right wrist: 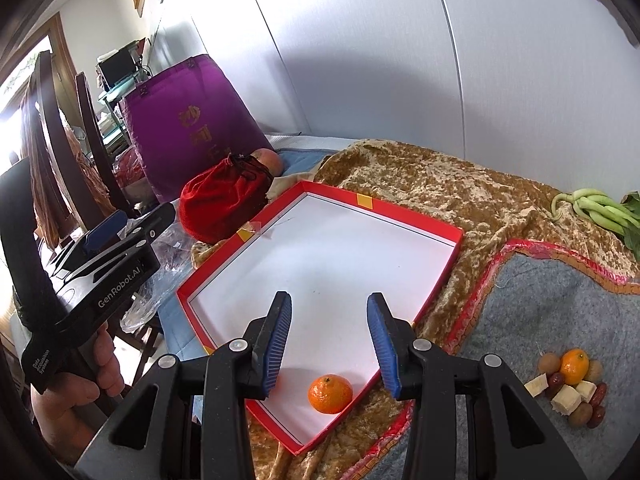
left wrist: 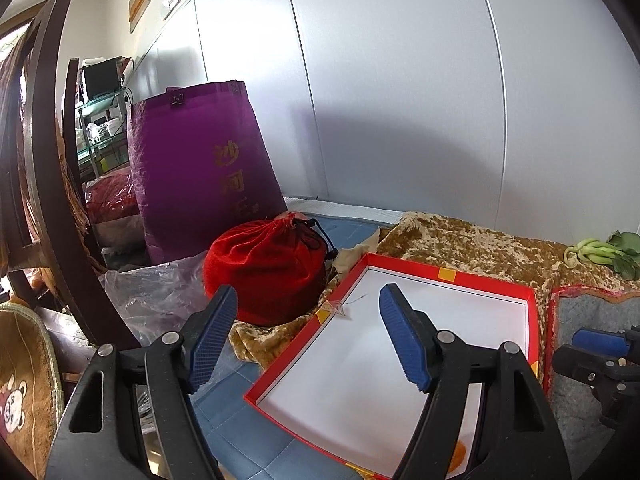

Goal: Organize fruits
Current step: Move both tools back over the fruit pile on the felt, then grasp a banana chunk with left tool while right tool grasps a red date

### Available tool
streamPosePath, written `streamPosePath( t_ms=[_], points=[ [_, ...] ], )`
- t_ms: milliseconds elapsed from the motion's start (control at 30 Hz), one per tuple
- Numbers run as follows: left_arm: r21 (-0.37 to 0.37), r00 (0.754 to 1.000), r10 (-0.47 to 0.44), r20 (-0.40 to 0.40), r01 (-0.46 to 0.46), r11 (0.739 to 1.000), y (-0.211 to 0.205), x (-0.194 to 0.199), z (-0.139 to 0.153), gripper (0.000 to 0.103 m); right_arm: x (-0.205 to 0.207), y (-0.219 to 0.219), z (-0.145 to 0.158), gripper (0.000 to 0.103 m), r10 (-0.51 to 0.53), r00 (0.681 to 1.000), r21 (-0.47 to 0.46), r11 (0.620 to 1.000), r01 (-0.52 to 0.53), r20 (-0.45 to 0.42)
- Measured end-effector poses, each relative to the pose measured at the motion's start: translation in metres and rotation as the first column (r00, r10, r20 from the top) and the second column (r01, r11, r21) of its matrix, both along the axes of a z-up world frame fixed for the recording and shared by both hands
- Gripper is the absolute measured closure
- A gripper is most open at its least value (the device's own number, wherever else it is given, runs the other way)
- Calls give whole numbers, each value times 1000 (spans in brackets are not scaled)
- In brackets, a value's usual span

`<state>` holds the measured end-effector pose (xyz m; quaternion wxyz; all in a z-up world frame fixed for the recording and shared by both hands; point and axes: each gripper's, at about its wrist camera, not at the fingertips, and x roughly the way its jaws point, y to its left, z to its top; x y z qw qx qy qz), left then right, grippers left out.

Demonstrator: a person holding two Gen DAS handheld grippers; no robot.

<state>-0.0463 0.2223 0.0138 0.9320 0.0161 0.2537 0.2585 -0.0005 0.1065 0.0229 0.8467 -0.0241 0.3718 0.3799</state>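
Mandarin sits in red box lid's near corner, stem end up (round, no long axis). Right gripper above it, jaws apart, empty; left gripper likewise spread, empty

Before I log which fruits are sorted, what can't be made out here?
- Left wrist view: the tangerine in the red tray is mostly hidden by the gripper body.
- Right wrist view: the pile on the grey mat is too small to name each piece.
- Round fruit is half hidden behind the red pouch.
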Motion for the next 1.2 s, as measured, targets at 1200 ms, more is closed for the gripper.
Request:
streamPosePath(
  t_ms=[1200],
  points=[
    [-193,584,-695,-420,691,697,-231,73,-68,21,64,-269,-48,56,-479,776,-72,865,496,-411]
  ],
)
